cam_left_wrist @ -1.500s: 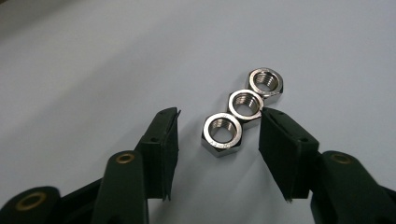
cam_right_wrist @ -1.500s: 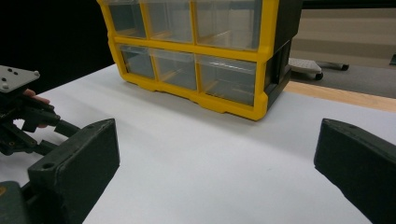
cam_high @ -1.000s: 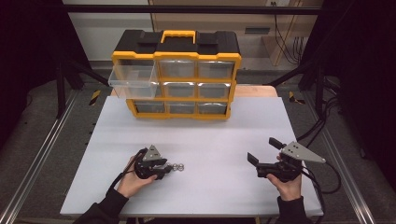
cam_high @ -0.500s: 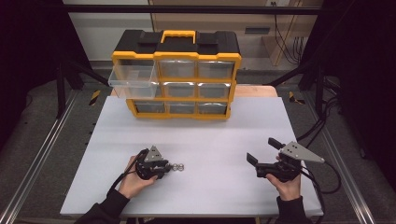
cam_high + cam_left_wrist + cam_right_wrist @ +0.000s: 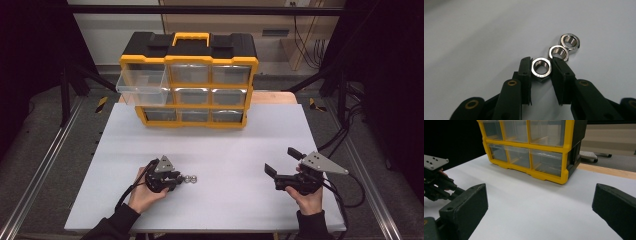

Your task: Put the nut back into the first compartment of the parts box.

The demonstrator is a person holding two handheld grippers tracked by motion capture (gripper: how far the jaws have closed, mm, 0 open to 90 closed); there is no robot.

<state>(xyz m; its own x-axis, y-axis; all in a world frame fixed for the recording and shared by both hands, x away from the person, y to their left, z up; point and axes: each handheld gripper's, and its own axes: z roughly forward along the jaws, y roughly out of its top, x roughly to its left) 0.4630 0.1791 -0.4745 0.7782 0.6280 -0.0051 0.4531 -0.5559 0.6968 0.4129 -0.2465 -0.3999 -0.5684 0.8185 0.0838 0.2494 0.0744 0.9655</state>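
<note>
Three steel hex nuts lie in a row on the white table (image 5: pixel 225 145), in front of my left gripper (image 5: pixel 179 179). In the left gripper view, my left gripper (image 5: pixel 541 61) has just been closing, and both pads now press the nearest nut (image 5: pixel 541 75) between them. The second nut (image 5: pixel 559 53) touches the right jaw's tip, and the third nut (image 5: pixel 570 42) lies just beyond it. My right gripper (image 5: pixel 281 160) rests at the table's right front, open wide with nothing between its jaws (image 5: pixel 540 195).
A yellow and black drawer organizer (image 5: pixel 190 60) stands at the back of the table, its top-left clear drawer (image 5: pixel 142 85) pulled out. The right gripper view shows its lower drawers (image 5: pixel 541 173) ahead and the left gripper (image 5: pixel 439 185) at far left.
Both hands have stayed in place. The left gripper's jaws look slightly narrower around the nearest nut.
</note>
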